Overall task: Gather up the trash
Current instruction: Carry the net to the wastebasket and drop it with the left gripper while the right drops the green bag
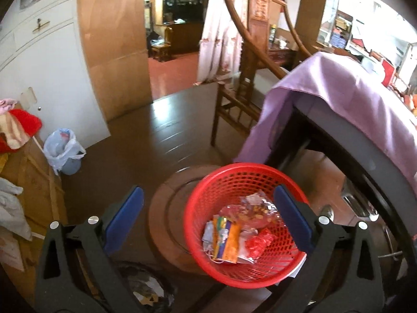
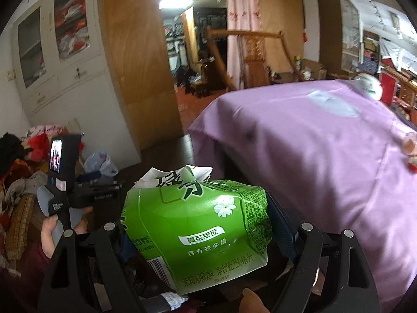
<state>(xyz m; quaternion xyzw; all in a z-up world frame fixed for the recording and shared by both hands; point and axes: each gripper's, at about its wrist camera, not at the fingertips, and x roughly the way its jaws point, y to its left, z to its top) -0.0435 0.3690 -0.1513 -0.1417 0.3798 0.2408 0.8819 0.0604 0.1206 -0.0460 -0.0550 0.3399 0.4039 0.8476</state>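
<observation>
Room: dark floor (image 1: 166, 135), white cabinet (image 1: 47, 60) at left, purple cloth (image 2: 312, 156) over a table at right
Left gripper (image 1: 208, 214): jaws spread wide, nothing between the pads, above the basket
Basket (image 1: 245, 274): red mesh, wrappers (image 1: 229, 237) lying inside
Right gripper (image 2: 198, 224): jaws pinching a crumpled green carton (image 2: 198, 224), beside the cloth

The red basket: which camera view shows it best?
The left wrist view. There the red basket is seen from above, with its whole rim, its mesh wall and the wrappers inside. The right wrist view does not show it: a crushed green carton, held in the right gripper, fills the foreground.
</observation>
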